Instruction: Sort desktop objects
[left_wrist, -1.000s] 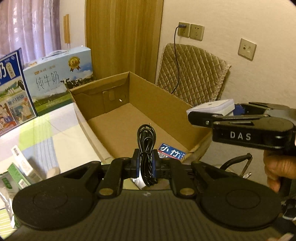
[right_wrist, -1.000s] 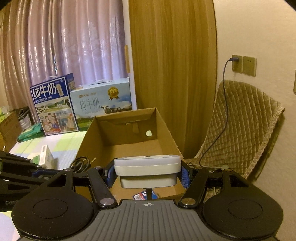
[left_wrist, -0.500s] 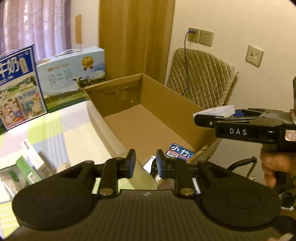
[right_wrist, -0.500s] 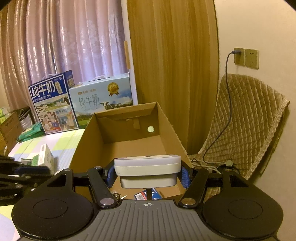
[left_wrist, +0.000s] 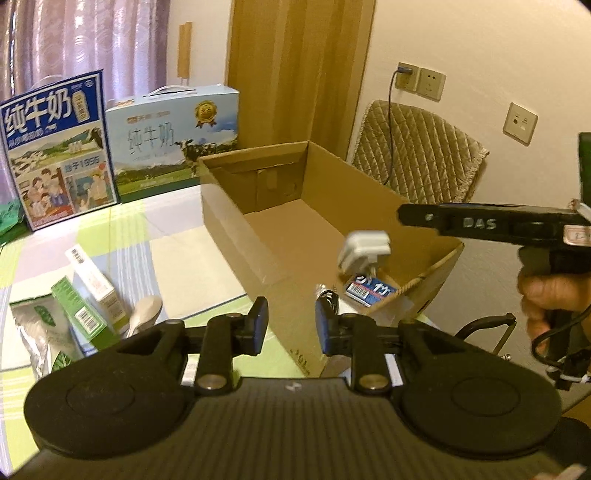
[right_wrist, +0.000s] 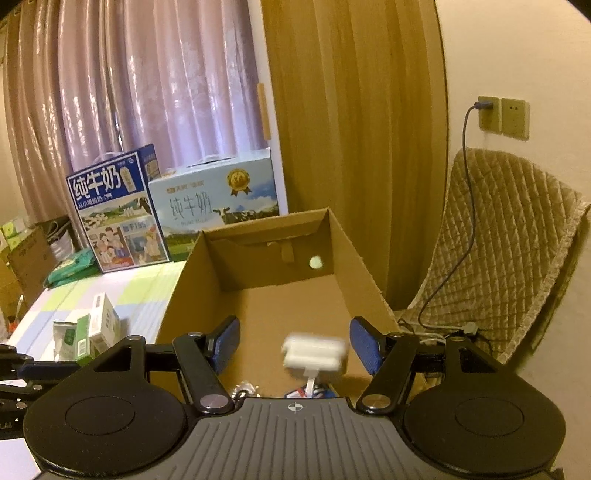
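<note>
Right gripper (right_wrist: 293, 345) jaws apart above cardboard box (right_wrist: 284, 306); white charger (right_wrist: 314, 355) mid-air inside its rim. Left gripper (left_wrist: 290, 320) apart, empty, at the box's near edge.

Both grippers are wide open, nothing in either: left gripper (left_wrist: 287, 325) low, right gripper (right_wrist: 294, 345) level, hand (left_wrist: 550, 295) on its grip.

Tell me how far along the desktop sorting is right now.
Partly done. A blue-labelled packet and a black cable already lie in the cardboard box. The white charger is blurred and free between the open right tool, apparently dropping into the box. The left tool is open and empty. Still left on the table: the small cartons, a foil pouch and a spoon-like item.
</note>
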